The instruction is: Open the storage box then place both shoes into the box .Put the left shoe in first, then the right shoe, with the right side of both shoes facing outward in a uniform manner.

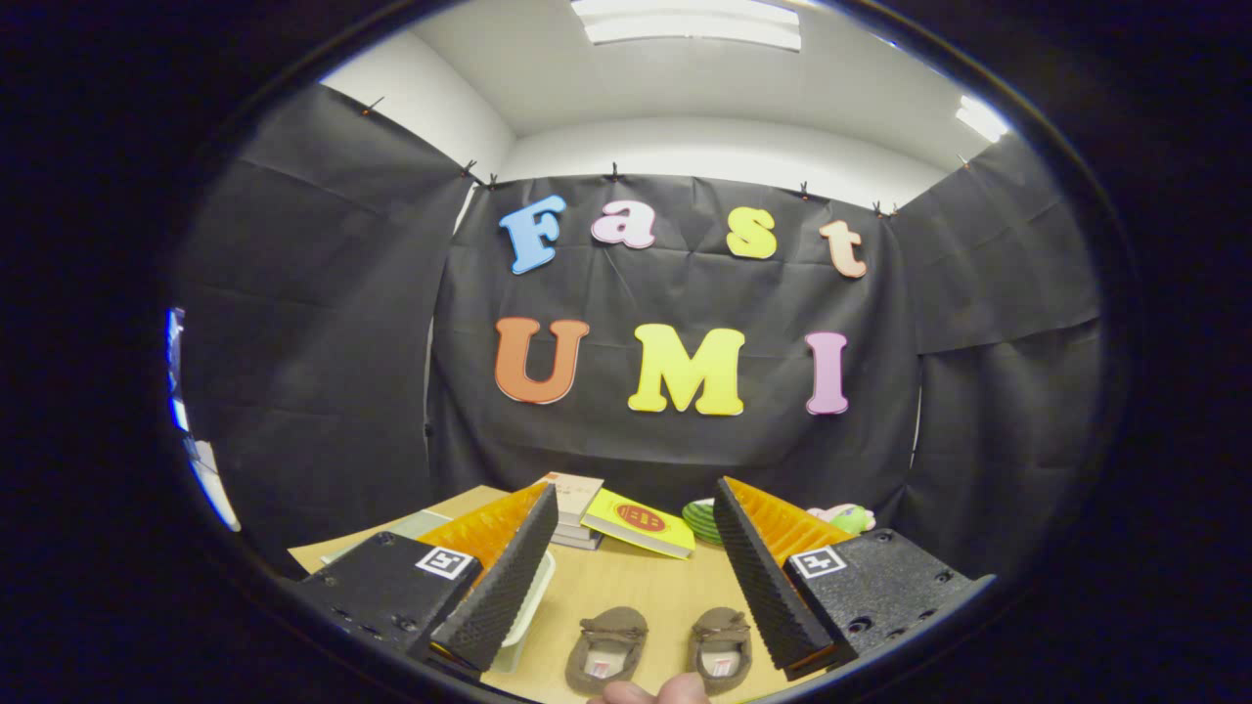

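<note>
- Your jaws stand wide open; the gripper [636, 572] has nothing between its fingers and touches nothing.
- It's held up off the wooden table [626, 587], looking out level across it toward the black cloth wall [675, 323].
- Both shoes sit on the table in the gap between the fingers, low and close to you: left brown slipper [606, 647] and right brown slipper [720, 647], side by side, a little apart, toes pointing away from you, openings up.
- Each slipper has a pale lining with a small label inside; can't read it.
- The storage box [528, 611] shows as a pale translucent edge just beside the left finger [499, 587], mostly hidden behind it. Can't tell from here whether the lid is on or off.
- A fingertip of your hand [653, 692] pokes in just below the slippers, near their heels, not touching them as far as you can see.
- Beyond the fingers, at the far side of the table: a stack of books [577, 513], then a yellow book [641, 523] lying flat and angled just beside it.
- Right of the yellow book, a green striped round thing [700, 518], partly hidden by the right finger [768, 577].
- Past that finger a soft toy [843, 516] in green and pink peeks out; shape unclear.
- Ceiling light panel [690, 24] is on overhead.
</note>
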